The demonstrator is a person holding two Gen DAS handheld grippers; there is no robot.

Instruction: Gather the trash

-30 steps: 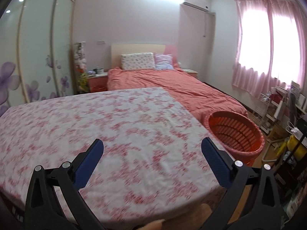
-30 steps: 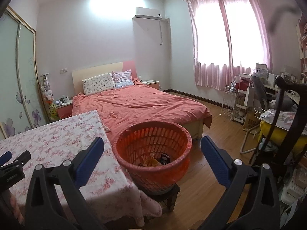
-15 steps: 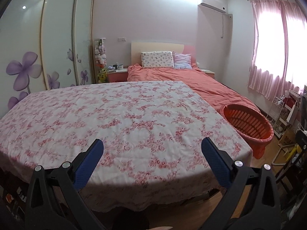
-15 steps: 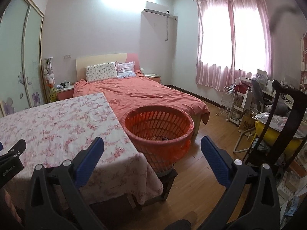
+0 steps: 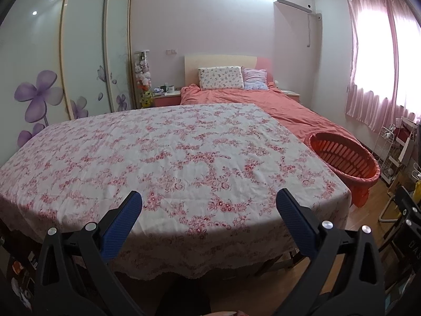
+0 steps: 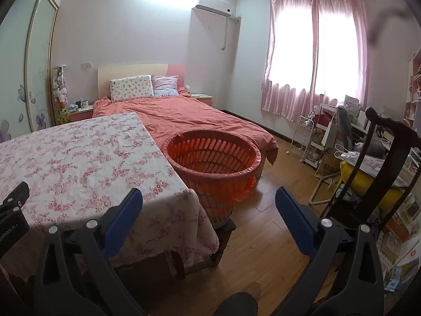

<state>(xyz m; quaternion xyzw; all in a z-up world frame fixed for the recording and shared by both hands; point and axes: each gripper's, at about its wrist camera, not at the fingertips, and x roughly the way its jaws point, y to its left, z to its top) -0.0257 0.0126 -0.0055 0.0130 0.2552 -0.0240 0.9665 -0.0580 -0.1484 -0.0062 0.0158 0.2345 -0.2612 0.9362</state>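
An orange slatted basket [image 6: 213,158] lined with an orange bag stands on a low stool at the table's right end; it also shows in the left wrist view [image 5: 344,155]. Its contents are hidden from here. The table wears a pink floral cloth [image 5: 168,158], and I see no trash on it. My left gripper [image 5: 209,205] is open and empty, held back from the table's near edge. My right gripper [image 6: 209,202] is open and empty, back from the table's right corner [image 6: 184,192] and the basket.
A bed with a coral cover [image 6: 189,118] lies behind the table and basket. A wardrobe with flower doors [image 5: 79,60] lines the left wall. A dark chair [image 6: 381,158], a white trolley [image 6: 310,142] and clutter fill the right side. Wooden floor [image 6: 263,231] lies between.
Both grippers have drawn back from the table and basket, so more of the room shows. The basket's inside no longer shows in the right wrist view. Both stay open.
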